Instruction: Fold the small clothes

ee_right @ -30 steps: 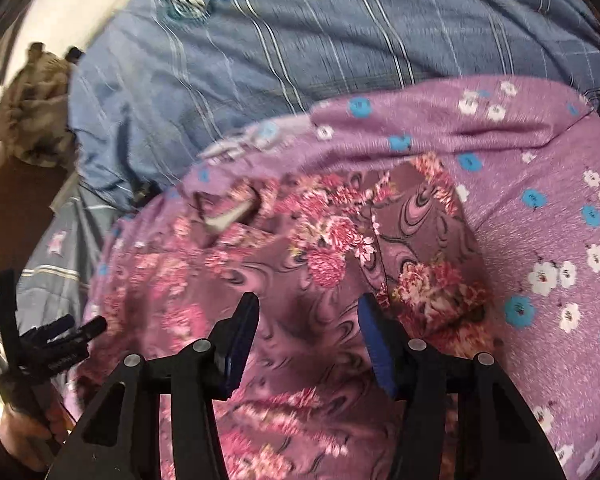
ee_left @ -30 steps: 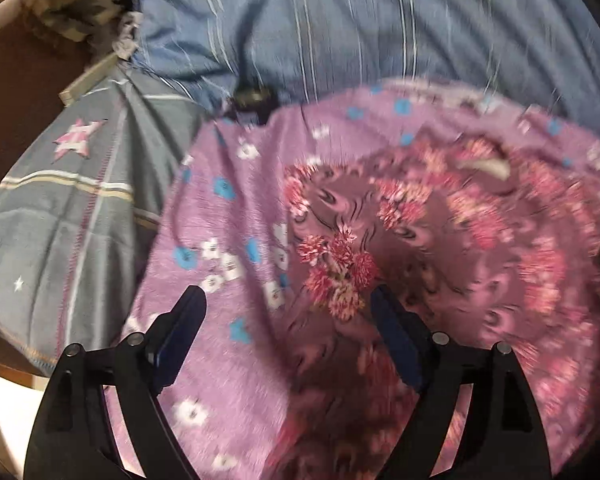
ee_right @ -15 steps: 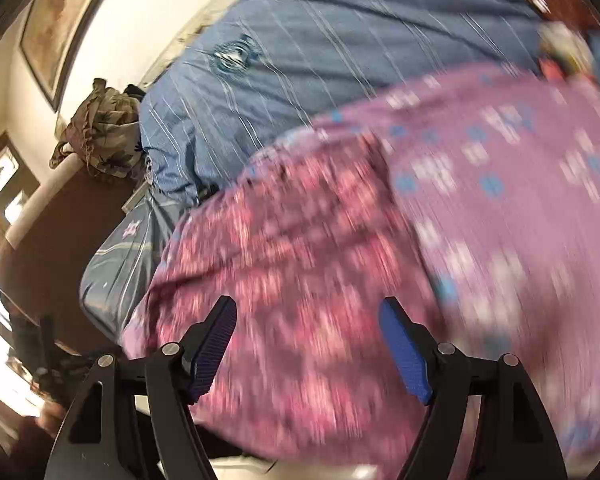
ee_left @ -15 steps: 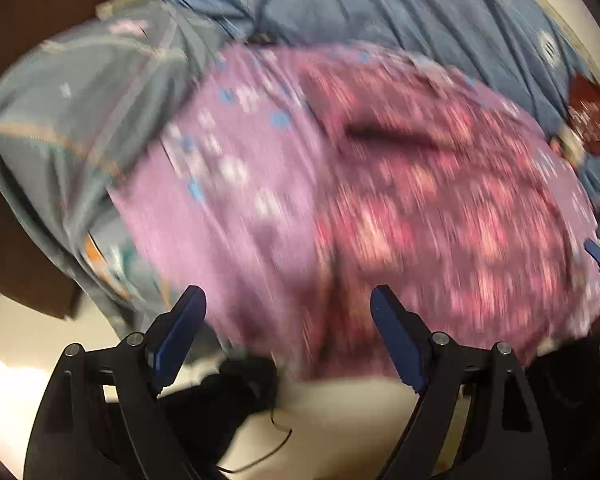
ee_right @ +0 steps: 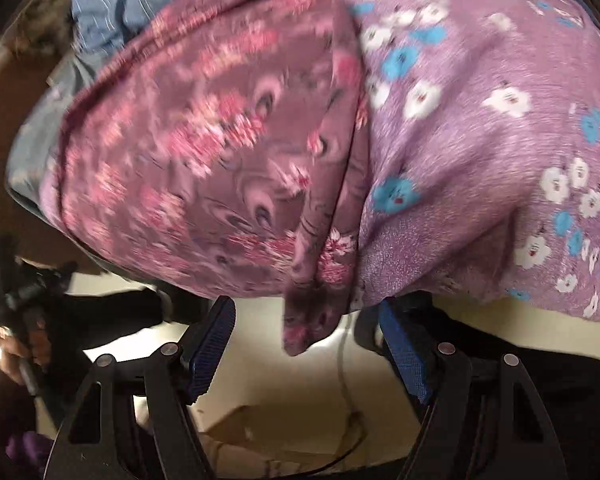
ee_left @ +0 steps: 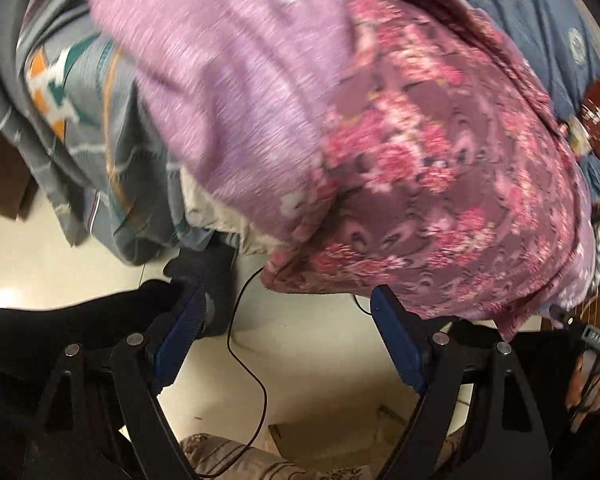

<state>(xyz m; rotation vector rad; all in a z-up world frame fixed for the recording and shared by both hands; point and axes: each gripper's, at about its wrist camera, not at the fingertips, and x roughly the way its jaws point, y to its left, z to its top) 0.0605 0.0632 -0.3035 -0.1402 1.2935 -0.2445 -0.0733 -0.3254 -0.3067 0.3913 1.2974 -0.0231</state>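
A maroon garment with pink flowers (ee_left: 440, 160) lies spread on the bed, its hem draped over the near edge. My left gripper (ee_left: 288, 300) stands open just below that hem, over the floor, with nothing between its pads. In the right wrist view the same garment (ee_right: 220, 160) lets a folded corner hang down. My right gripper (ee_right: 306, 312) is open with that corner dangling between its fingertips, and the pads stay clear of it. Each gripper shows at the edge of the other's view, held in a hand.
A lilac bedsheet with white and blue flowers (ee_right: 480, 140) lies under the garment. A grey patterned quilt (ee_left: 80, 100) hangs at the left and a blue striped cover (ee_right: 108, 8) lies behind. Below are cream floor (ee_left: 308, 344), a black cable (ee_left: 256, 376) and the person's dark-clad legs (ee_left: 60, 328).
Both grippers have drawn back from over the garment to the bed's near edge and tipped downward, so the floor now shows. The right jaws stand wider than a second ago.
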